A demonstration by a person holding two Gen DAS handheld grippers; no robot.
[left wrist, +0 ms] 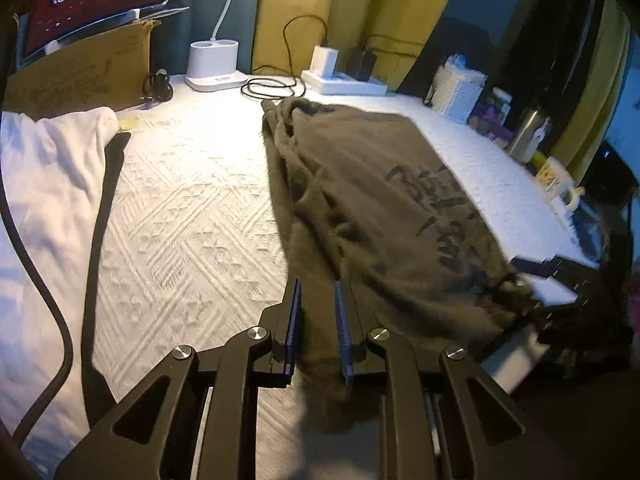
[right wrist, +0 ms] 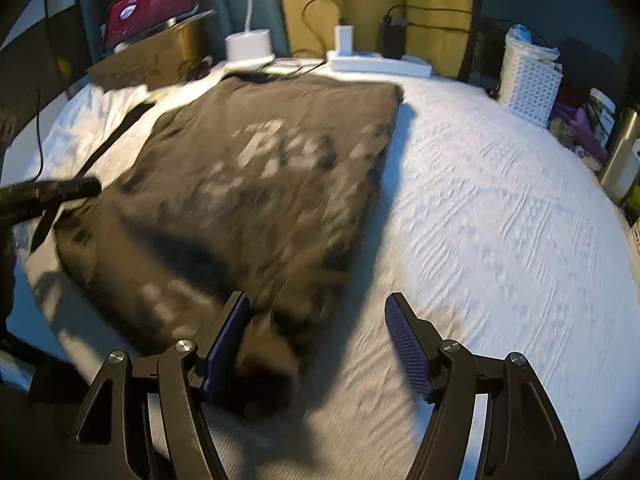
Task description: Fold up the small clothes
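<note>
A dark olive-brown T-shirt (left wrist: 376,200) with printed lettering lies spread on the white textured bedspread (left wrist: 188,216). My left gripper (left wrist: 318,292) has its jaws partly closed with the shirt's near edge lying between them; the grip is loose. In the right wrist view the same shirt (right wrist: 256,176) looks blurred. My right gripper (right wrist: 316,308) is open, and a corner of the shirt sits by its left finger (right wrist: 226,344). The left gripper (right wrist: 48,196) shows at the shirt's left edge. The right gripper shows dimly at the shirt's right corner (left wrist: 560,308).
A white garment with a dark strip (left wrist: 52,184) lies at the left. At the back are a cardboard box (left wrist: 80,72), a white lamp base (left wrist: 214,66), a power strip with chargers (left wrist: 344,80) and cables. A white basket (right wrist: 528,80), bottles and clutter line the right edge.
</note>
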